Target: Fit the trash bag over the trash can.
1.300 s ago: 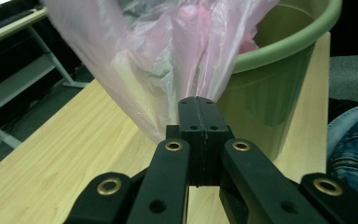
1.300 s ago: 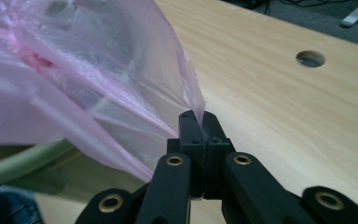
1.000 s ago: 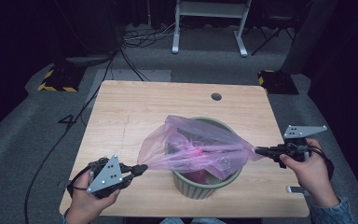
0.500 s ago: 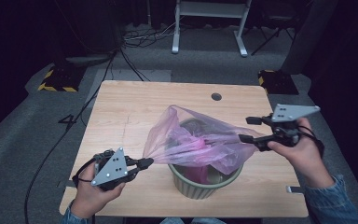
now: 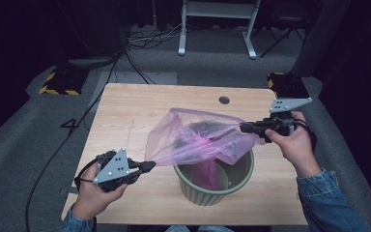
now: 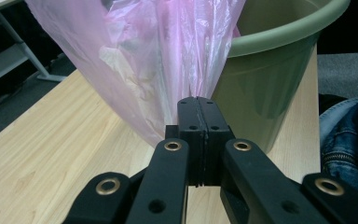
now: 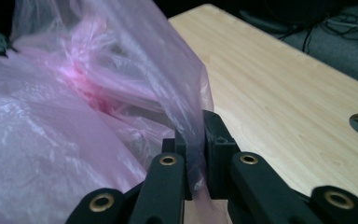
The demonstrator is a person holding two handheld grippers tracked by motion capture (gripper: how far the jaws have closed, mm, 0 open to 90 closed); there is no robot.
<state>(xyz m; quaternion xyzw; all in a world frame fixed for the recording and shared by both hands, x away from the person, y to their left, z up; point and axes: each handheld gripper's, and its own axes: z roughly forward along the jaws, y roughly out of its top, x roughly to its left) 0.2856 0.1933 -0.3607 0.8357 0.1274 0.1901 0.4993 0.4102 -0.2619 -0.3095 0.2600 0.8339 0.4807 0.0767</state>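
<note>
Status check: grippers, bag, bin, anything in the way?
Left gripper, right gripper both shut on pink bag. Bag stretched over green bin. Nothing blocking.

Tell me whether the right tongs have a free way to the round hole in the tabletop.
Probably yes. The bare table lies open around the hole, just beyond the right tongs. But they are shut on the pink bag, so they would drag it along or must let go.

both tools, left tool (image 5: 147, 166) and right tool (image 5: 245, 128), stretch pink bag (image 5: 198, 140) over green bin (image 5: 212, 186).
</note>
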